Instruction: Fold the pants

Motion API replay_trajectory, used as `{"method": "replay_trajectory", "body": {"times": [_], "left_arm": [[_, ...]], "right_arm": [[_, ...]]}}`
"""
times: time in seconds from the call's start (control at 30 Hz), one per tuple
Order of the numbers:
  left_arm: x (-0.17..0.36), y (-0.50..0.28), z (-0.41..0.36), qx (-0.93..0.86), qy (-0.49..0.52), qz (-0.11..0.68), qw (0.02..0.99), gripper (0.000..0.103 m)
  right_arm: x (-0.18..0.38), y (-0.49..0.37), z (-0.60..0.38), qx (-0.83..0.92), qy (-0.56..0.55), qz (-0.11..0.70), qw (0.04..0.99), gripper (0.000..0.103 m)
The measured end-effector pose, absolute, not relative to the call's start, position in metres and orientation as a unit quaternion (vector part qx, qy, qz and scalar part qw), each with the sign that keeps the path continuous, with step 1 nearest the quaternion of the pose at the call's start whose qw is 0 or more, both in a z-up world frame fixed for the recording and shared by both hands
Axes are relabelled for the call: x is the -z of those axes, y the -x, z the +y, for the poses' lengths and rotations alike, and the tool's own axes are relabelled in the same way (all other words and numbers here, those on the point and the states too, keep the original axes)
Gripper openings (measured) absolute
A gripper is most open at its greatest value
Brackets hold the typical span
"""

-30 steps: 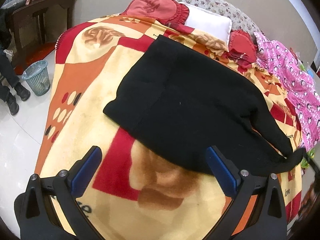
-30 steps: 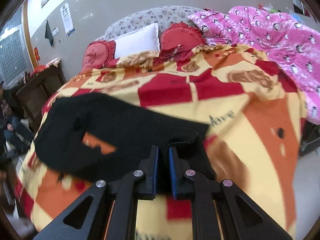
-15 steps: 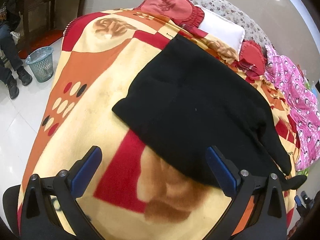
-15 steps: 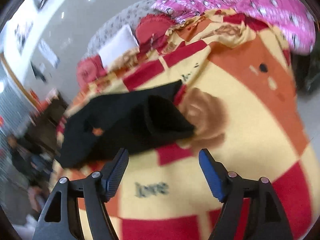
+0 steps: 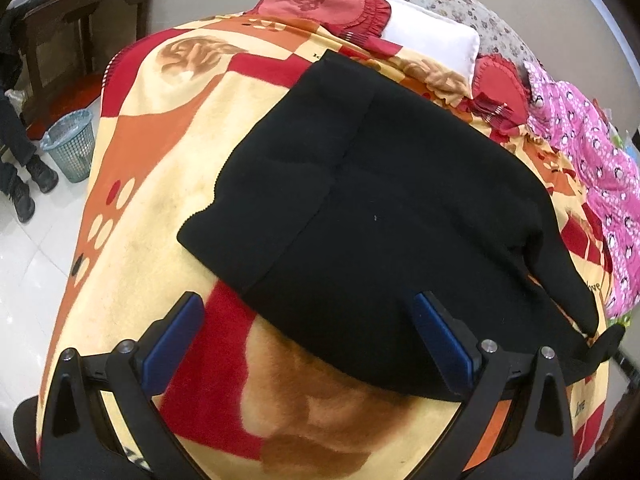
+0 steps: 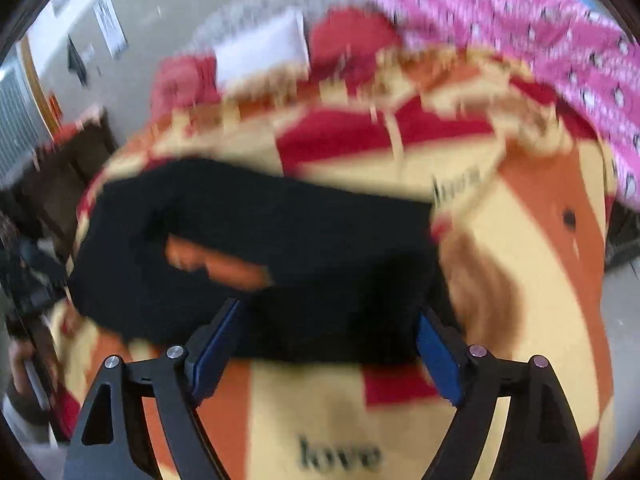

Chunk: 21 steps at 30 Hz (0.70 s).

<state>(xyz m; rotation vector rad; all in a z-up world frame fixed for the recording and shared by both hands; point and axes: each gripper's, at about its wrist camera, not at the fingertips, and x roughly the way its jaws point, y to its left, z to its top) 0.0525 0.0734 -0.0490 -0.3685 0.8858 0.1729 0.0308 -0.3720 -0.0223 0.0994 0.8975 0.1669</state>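
A patterned blanket [image 5: 168,168] in red, orange and cream is covering the bed. Two red cushions [image 5: 320,0] and a white pillow [image 5: 432,40] are lying at its head. A pink quilt [image 5: 592,176] is lying alongside. A mesh wastebasket [image 5: 72,144] is standing on the floor beside a dark wooden stand [image 5: 76,32].

The right claw [image 6: 328,348], clamped shut on the near edge of the black pants [image 6: 260,248] a second ago, has just been opening; its jaws now stand wide apart, astride that released fold.
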Motion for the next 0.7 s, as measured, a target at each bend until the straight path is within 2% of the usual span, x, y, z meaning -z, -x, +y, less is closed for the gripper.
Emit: {"method": "replay_trajectory", "body": {"times": [0.17, 0.4, 0.5, 0.53, 0.57, 0.6, 0.63, 0.67, 0.7], "left_arm": [[0.05, -0.051, 0.079, -0.084, 0.178, 0.428, 0.882, 0.103], [0.053, -0.055, 0.078, -0.082, 0.205, 0.426, 0.877, 0.103], [0.052, -0.058, 0.075, -0.069, 0.218, 0.423, 0.877, 0.103], [0.052, -0.06, 0.073, -0.06, 0.222, 0.422, 0.877, 0.103], [0.052, -0.061, 0.07, -0.052, 0.221, 0.422, 0.878, 0.103], [0.05, -0.062, 0.068, -0.05, 0.218, 0.42, 0.88, 0.093], [0.047, -0.061, 0.065, -0.059, 0.202, 0.414, 0.885, 0.07], [0.044, -0.061, 0.063, -0.063, 0.187, 0.412, 0.889, 0.052], [0.043, -0.062, 0.062, -0.058, 0.18, 0.418, 0.888, 0.017]], "right_arm": [[0.034, 0.02, -0.411, -0.03, -0.059, 0.451, 0.89, 0.085], [0.044, 0.038, -0.454, -0.081, -0.258, 0.416, 0.868, 0.089], [0.061, 0.024, -0.451, -0.093, -0.294, 0.418, 0.855, 0.09], [0.062, 0.02, -0.447, -0.094, -0.286, 0.405, 0.863, 0.087], [0.06, 0.015, -0.44, -0.087, -0.263, 0.399, 0.874, 0.075], [0.06, 0.009, -0.434, -0.086, -0.245, 0.408, 0.875, 0.061], [0.06, 0.005, -0.427, -0.087, -0.225, 0.415, 0.877, 0.026], [0.059, 0.001, -0.422, -0.087, -0.21, 0.415, 0.881, 0.013], [0.058, 0.0, -0.419, -0.094, -0.207, 0.409, 0.884, 0.012]]}}
